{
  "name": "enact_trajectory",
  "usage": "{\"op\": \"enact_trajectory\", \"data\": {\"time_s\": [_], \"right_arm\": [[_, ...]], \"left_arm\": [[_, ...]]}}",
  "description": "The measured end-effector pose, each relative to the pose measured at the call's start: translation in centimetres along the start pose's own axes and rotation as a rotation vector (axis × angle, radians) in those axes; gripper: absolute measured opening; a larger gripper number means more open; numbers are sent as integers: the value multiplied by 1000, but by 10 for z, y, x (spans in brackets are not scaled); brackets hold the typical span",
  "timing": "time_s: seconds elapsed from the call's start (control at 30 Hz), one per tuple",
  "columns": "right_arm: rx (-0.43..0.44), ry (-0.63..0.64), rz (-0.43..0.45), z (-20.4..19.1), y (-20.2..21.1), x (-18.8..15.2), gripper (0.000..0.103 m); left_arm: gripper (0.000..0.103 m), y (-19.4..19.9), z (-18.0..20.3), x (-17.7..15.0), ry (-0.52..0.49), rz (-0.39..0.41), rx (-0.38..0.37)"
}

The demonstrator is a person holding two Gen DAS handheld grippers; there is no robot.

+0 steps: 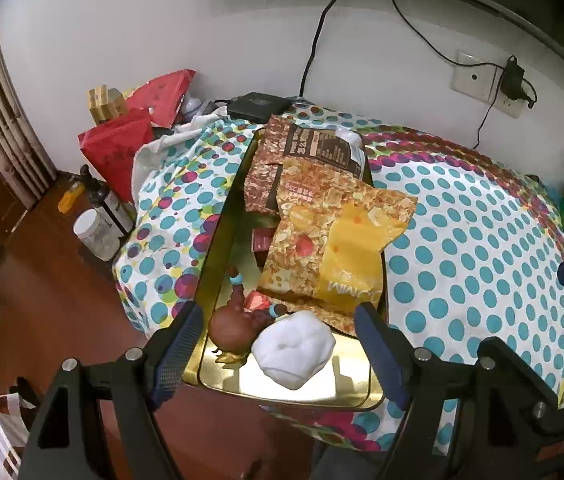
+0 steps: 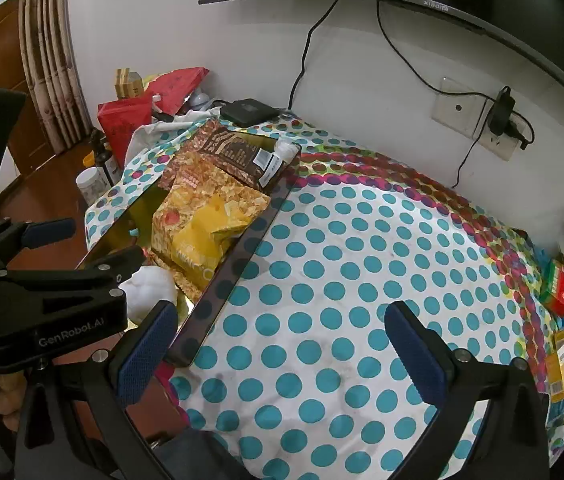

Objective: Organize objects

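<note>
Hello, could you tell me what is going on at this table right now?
A person holds a gripper in each hand over a dotted tablecloth. The left gripper, open, hangs over a gold tin holding snack bags, a white wad and a brown figurine. The right gripper, also open, holds nothing above bare cloth.

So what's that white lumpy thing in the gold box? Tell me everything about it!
The white lump looks soft and crumpled, like a wad of cloth or tissue, though I cannot tell which. It is plain white with a small dent on top. It lies at the near end of the gold box, on the shiny floor, beside a brown round thing, and just in front of the yellow snack bag. The left tool is open around it, not touching.
</note>
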State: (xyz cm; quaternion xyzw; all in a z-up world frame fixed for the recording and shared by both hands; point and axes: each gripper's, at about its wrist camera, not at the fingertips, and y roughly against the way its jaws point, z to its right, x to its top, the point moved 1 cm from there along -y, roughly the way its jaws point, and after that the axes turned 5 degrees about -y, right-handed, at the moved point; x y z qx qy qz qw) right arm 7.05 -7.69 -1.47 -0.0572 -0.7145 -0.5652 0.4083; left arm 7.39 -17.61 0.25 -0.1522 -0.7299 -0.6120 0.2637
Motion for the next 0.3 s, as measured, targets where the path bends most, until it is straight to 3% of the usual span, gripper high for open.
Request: {"op": "enact_trajectory", "data": {"time_s": [0.3], "right_arm": [[-7,12,0,-1,0,0,103]], "left_arm": [[80,4,2,1,-29,36,24]]}}
